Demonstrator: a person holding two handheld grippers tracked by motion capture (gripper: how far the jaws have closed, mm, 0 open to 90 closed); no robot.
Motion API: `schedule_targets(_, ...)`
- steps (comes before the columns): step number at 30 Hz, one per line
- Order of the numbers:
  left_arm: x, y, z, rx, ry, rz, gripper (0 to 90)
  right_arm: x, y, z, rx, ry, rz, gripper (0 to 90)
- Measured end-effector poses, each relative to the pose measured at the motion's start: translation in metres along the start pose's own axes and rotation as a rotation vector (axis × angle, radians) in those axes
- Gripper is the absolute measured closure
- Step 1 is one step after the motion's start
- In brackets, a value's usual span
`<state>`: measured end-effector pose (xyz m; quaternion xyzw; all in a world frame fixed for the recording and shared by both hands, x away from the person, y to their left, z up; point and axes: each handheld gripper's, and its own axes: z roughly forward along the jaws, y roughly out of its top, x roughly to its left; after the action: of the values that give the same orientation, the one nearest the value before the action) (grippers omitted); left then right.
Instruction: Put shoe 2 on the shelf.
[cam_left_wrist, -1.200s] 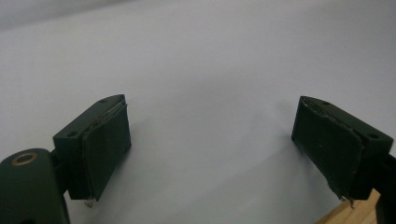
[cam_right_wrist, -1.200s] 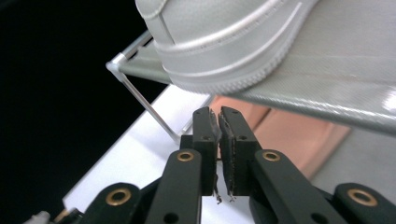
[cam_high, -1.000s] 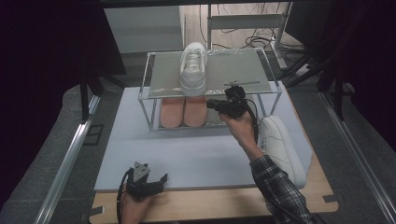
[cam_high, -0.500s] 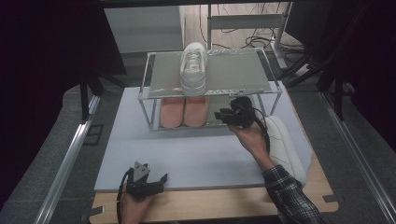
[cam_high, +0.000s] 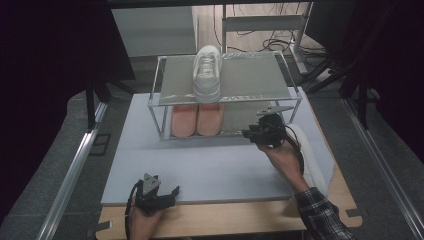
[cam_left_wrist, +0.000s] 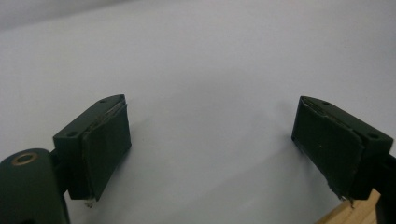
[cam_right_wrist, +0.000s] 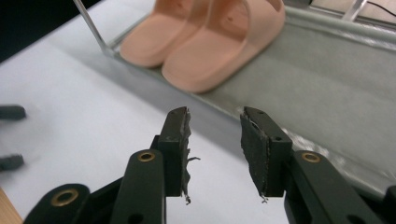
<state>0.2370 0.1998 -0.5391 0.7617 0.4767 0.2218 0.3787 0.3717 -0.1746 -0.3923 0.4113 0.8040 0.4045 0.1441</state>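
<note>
A white sneaker (cam_high: 207, 72) stands on the top shelf of a metal shoe rack (cam_high: 170, 82). A pair of pink slippers (cam_high: 197, 120) (cam_right_wrist: 210, 42) sits on the lower shelf. A second white sneaker (cam_high: 314, 157) lies on the table right of the rack, partly hidden by the right hand. My right gripper (cam_high: 248, 134) (cam_right_wrist: 215, 140) hovers by the rack's front right corner, pointing left along the lower shelf. Its jaws have just been opening, with nothing between them. My left gripper (cam_high: 172, 192) (cam_left_wrist: 210, 144) rests wide open on the mat near the front edge, holding nothing.
A pale grey mat (cam_high: 210, 165) covers a wooden table (cam_high: 225, 220). The rack's thin metal posts (cam_right_wrist: 91, 25) and lower shelf edge (cam_right_wrist: 327, 116) lie close ahead of the right jaws. Cables and table legs crowd the floor behind the rack.
The right hand has drawn back from the rack's top shelf edge, toward the person and lower, level with the bottom shelf. The left hand has stayed put.
</note>
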Motion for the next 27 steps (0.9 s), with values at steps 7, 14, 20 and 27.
schedule_targets(7, 0.000, 0.000, 0.000, 0.000, 0.000, 0.000, 11.6, -0.010, -0.018, -0.016, 0.027, -0.019, 0.006, 69.4)
schedule_targets(14, 0.000, 0.000, 0.000, 0.000, 0.001, 0.000, 11.5, -0.021, -0.035, -0.033, 0.035, -0.030, 0.026, 82.4)
schedule_targets(20, 0.000, 0.000, 0.000, 0.000, 0.001, 0.003, 11.6, -0.029, -0.049, -0.047, 0.037, -0.051, 0.043, 87.3)
schedule_targets(27, 0.000, 0.000, 0.000, 0.000, 0.002, -0.001, 11.6, -0.038, -0.062, -0.061, 0.037, -0.094, 0.049, 87.1)
